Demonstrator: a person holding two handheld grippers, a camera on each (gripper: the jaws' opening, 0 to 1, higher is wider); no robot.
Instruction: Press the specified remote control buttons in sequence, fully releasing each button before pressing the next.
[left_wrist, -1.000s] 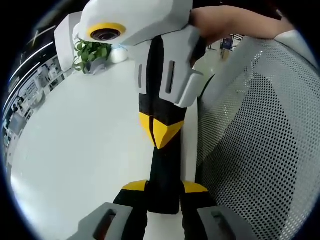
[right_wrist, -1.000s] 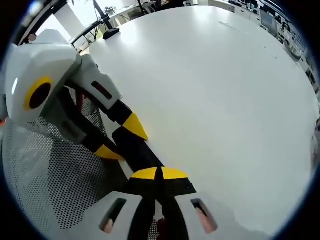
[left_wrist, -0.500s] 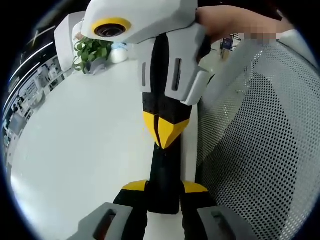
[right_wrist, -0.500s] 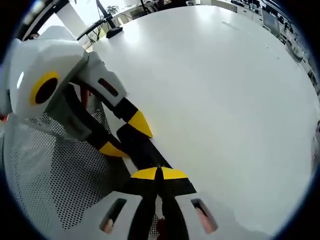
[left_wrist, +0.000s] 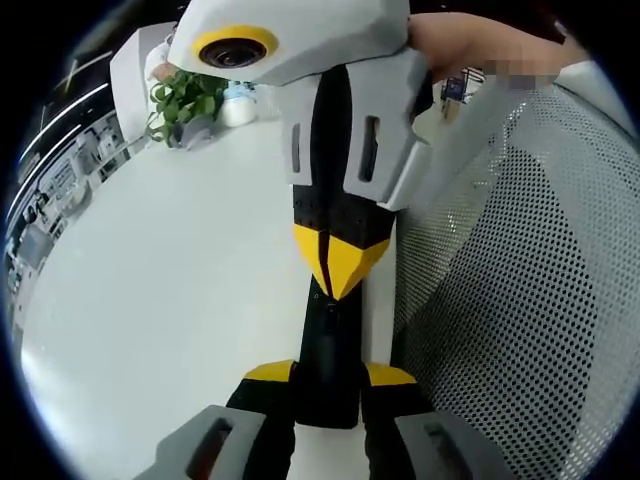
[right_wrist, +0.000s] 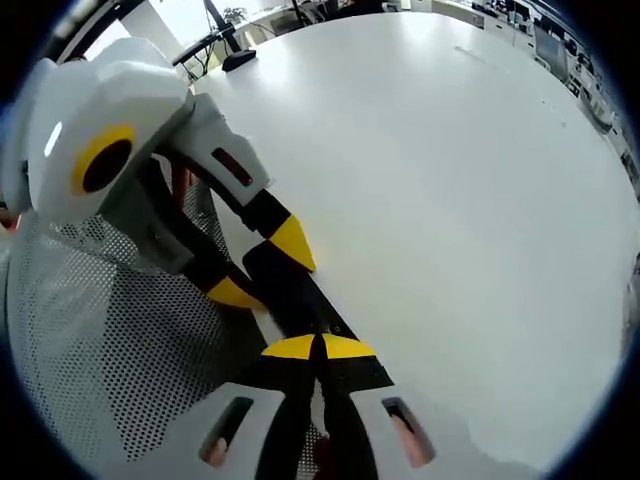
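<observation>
The remote control, a slim black bar at bottom centre of the left gripper view, looks light, stiff and slick, best held by its long edges. The left gripper clamps it there between part-closed fingers. The right gripper, fingers shut together, points at its face. The right gripper view adds the bare white worktop; the left view adds a potted plant upper left.

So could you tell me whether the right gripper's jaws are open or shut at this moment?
Shut. The right gripper has its yellow tips meeting edge to edge, pressed down on the black remote that the left gripper clamps.
</observation>
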